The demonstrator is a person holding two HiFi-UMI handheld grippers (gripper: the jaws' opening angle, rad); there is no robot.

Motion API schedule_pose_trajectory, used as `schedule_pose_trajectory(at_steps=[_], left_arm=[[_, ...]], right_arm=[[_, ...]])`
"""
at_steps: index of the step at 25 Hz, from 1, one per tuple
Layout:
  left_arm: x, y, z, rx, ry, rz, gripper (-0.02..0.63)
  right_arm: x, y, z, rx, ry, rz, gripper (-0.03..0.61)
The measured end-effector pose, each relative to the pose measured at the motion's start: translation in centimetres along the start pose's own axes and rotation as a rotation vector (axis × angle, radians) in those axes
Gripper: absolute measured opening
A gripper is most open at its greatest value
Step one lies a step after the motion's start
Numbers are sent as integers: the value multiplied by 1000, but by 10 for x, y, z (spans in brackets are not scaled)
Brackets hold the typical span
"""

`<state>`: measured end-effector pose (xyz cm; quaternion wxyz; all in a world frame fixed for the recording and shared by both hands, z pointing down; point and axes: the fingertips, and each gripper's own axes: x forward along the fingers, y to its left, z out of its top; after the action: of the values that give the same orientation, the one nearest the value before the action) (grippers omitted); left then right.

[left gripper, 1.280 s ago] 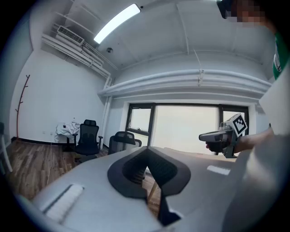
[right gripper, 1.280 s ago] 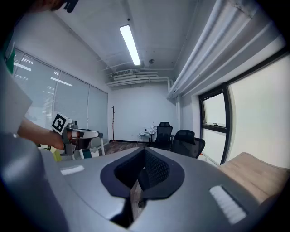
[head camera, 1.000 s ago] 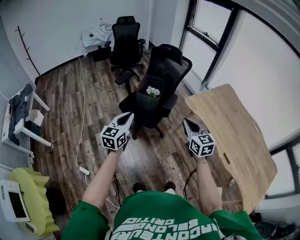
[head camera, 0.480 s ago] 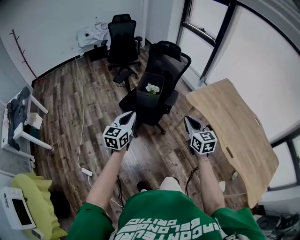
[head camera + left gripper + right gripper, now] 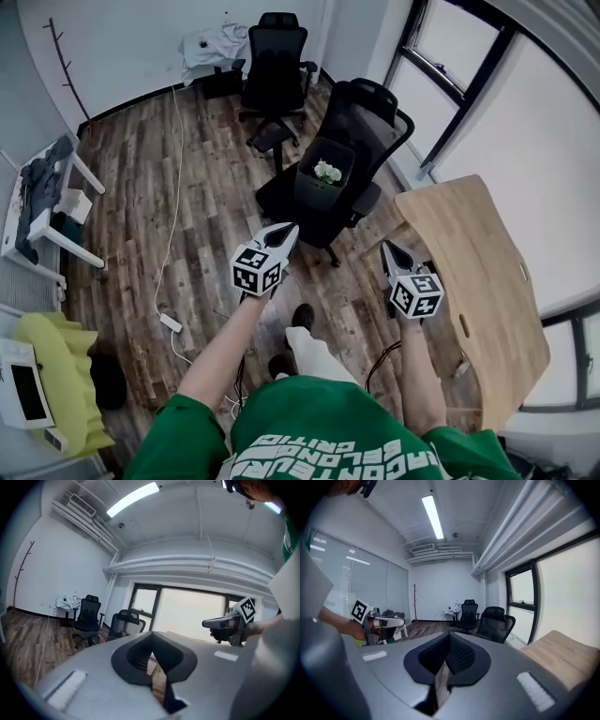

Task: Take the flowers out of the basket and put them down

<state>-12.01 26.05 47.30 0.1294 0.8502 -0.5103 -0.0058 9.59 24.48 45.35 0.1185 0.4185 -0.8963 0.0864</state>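
The white flowers [image 5: 327, 172] sit in the dark basket [image 5: 314, 192] on the seat of the black office chair [image 5: 375, 117], just above the middle of the head view. By the look of it nothing of the task is done yet: lifting them out and setting them down are both left. The left gripper [image 5: 287, 229] at centre and the right gripper [image 5: 386, 248], beside the wooden bench [image 5: 478, 272], hang well short of the basket, fingers clenched on nothing.
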Motion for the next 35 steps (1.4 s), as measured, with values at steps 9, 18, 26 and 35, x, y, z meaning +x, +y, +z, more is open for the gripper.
schedule_pose_trajectory(at_steps=[9,18,26,35], left_arm=[[29,64,14,13,1,-21,19],[95,112,43,29,6,-70,20],[157,137,52,31,58,-87,20],[214,147,57,67,95,-113,20]], right_arm=[[90,-3,19,-7,11,28,6],[166,-38,38,-9,28,25,6],[203,-89,48,46,20,-9,6],[228,-142,47,108,-5,-51,6]])
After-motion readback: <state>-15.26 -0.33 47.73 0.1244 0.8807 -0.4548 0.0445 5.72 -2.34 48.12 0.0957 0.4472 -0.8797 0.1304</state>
